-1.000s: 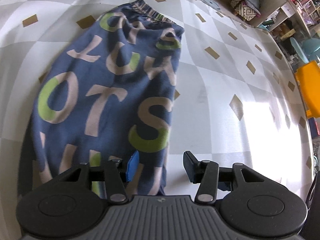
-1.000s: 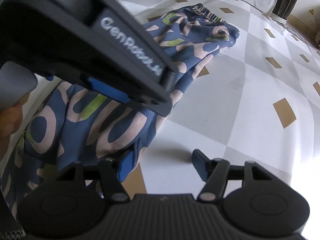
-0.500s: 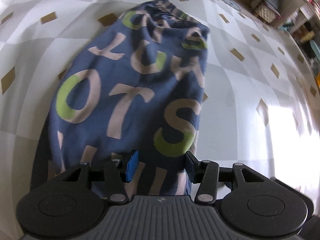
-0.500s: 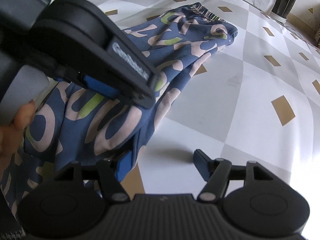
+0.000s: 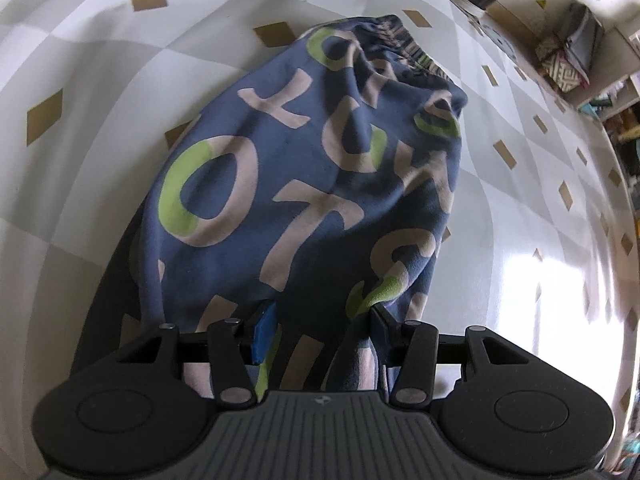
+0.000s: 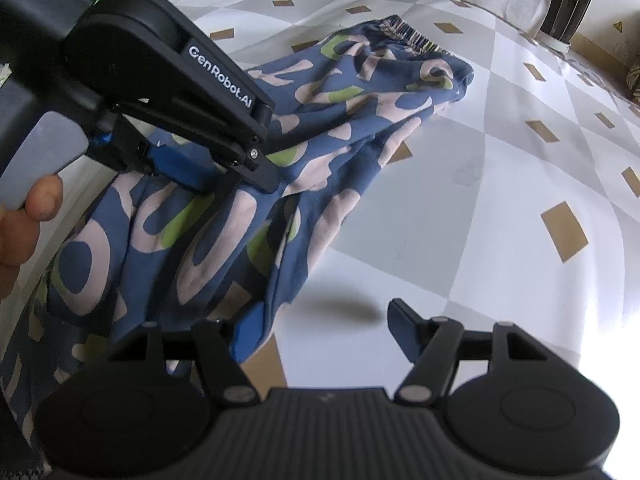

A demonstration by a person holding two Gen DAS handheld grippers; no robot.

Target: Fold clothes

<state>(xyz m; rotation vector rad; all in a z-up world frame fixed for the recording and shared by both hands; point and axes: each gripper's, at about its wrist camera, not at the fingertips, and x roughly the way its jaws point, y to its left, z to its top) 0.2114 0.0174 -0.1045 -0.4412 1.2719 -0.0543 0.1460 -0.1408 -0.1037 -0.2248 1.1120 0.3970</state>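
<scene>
Checkered bench cloth looks smooth under the blue lettered garment, mid-frame. Left gripper has fabric bunched between part-spread jaws; a firm pinch I cannot confirm. Right gripper jaws wide, one touching the hem. Soft knit could slip and sag.

Counter has grey-white checks with tan diamonds; blue lettered garment lies on it, near end lifted.
</scene>
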